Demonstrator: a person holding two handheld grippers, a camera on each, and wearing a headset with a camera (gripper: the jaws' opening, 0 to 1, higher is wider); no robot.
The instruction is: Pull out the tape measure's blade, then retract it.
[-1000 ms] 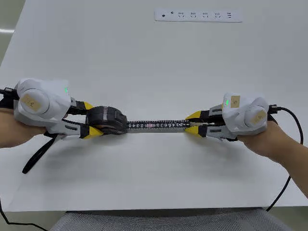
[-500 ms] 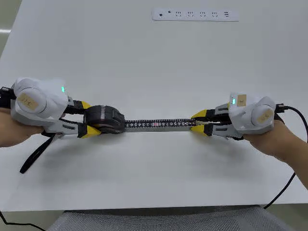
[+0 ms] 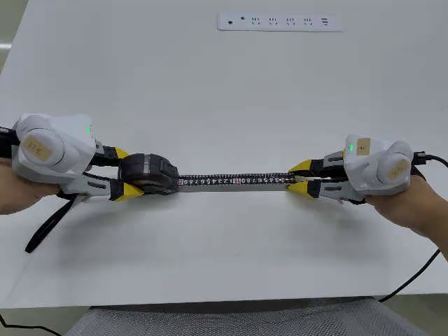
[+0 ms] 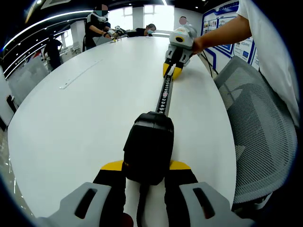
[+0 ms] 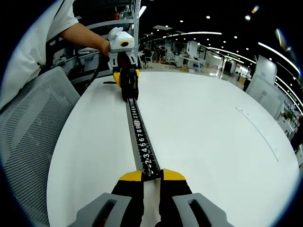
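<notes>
Your left gripper (image 3: 129,172) is clenched on the tape measure (image 3: 148,173) at the left of the white table (image 3: 231,91). One yellow-tipped jaw presses its far side and the other its near side. In the left gripper view the black body sits squarely between the two jaws, with the mouth pointing away from you along the tabletop. The pictures do not show whether it rests on the table or hangs just above it.

The blade (image 3: 234,180) is drawn out to the right in a straight, level line, black with pale numerals. Its numbers count up from the right end towards the case. Your right gripper (image 3: 299,178) pinches the tip of the blade, and its jaws are closed almost together with only the thin strip between them. In the right gripper view the blade runs from the jaws straight to the case in the other gripper, across the near part of the table.

The two grippers are well apart, facing each other along the blade. A black strap (image 3: 45,227) trails from the left gripper off the near-left edge, and a black cable (image 3: 413,273) loops from the right one. A white power strip (image 3: 280,22) lies flat at the far edge. A grey mesh chair (image 3: 210,322) shows just below the near edge.
</notes>
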